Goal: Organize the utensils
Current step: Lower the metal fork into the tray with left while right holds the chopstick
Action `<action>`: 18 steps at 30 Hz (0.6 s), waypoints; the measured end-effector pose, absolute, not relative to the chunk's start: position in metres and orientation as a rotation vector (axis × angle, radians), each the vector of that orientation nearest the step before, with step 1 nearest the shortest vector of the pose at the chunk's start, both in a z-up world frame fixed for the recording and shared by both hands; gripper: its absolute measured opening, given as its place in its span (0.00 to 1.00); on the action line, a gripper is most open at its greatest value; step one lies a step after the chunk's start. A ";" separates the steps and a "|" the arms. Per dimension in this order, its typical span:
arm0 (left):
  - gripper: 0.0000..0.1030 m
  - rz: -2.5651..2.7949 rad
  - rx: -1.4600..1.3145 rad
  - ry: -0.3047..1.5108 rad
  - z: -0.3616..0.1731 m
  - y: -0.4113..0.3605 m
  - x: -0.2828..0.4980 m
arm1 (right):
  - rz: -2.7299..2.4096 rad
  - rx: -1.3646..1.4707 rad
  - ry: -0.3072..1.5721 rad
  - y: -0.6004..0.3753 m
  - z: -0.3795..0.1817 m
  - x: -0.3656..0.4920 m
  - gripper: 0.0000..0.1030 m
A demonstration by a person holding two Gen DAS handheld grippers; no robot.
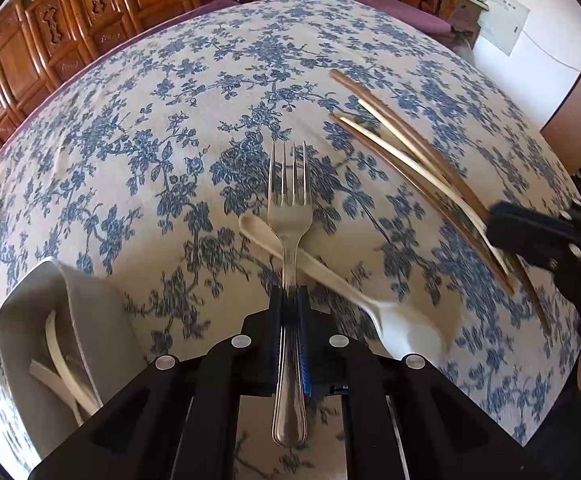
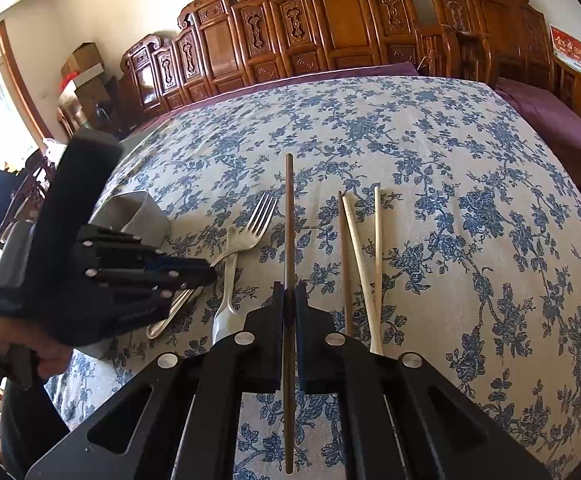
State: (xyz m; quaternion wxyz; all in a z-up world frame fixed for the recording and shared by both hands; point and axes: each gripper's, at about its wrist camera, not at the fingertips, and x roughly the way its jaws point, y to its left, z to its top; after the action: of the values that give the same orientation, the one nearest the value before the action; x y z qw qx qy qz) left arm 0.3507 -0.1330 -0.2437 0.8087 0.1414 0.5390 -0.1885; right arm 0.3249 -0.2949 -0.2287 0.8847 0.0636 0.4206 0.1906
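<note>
My left gripper point(image 1: 290, 294) is shut on a metal fork point(image 1: 289, 216), tines pointing away, held just above the floral tablecloth. A white plastic spoon point(image 1: 330, 276) lies under it on the cloth. My right gripper point(image 2: 289, 292) is shut on a dark brown chopstick point(image 2: 289, 216). To its right lie another brown chopstick point(image 2: 345, 264) and two pale chopsticks point(image 2: 360, 264). The right wrist view shows the left gripper point(image 2: 210, 272) at left with the fork point(image 2: 256, 220) and the spoon point(image 2: 228, 280). The left wrist view shows the right gripper point(image 1: 494, 220) at the chopsticks point(image 1: 406, 148).
A grey utensil holder point(image 1: 90, 308) with white utensils inside stands at the lower left of the left wrist view, and behind the left gripper in the right wrist view point(image 2: 138, 208). Carved wooden chairs point(image 2: 330, 28) line the table's far edge.
</note>
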 end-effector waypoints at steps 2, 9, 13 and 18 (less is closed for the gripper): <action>0.06 -0.401 0.297 1.140 -0.239 -0.131 0.344 | 0.401 0.131 0.873 -0.293 -0.228 0.325 0.06; 0.06 -0.392 0.255 1.097 -0.215 -0.116 0.324 | 0.425 0.113 0.865 -0.280 -0.224 0.325 0.06; 0.06 -0.376 0.231 1.069 -0.199 -0.103 0.314 | 0.435 0.106 0.864 -0.273 -0.223 0.324 0.06; 0.06 -0.356 0.200 1.035 -0.181 -0.087 0.303 | 0.447 0.093 0.861 -0.263 -0.221 0.319 0.06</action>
State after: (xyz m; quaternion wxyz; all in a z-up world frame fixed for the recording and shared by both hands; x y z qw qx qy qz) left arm 0.3029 -0.0875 -0.1809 0.8492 0.0951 0.4912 -0.1689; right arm 0.3187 -0.2630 -0.2214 0.8836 0.0446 0.4138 0.2146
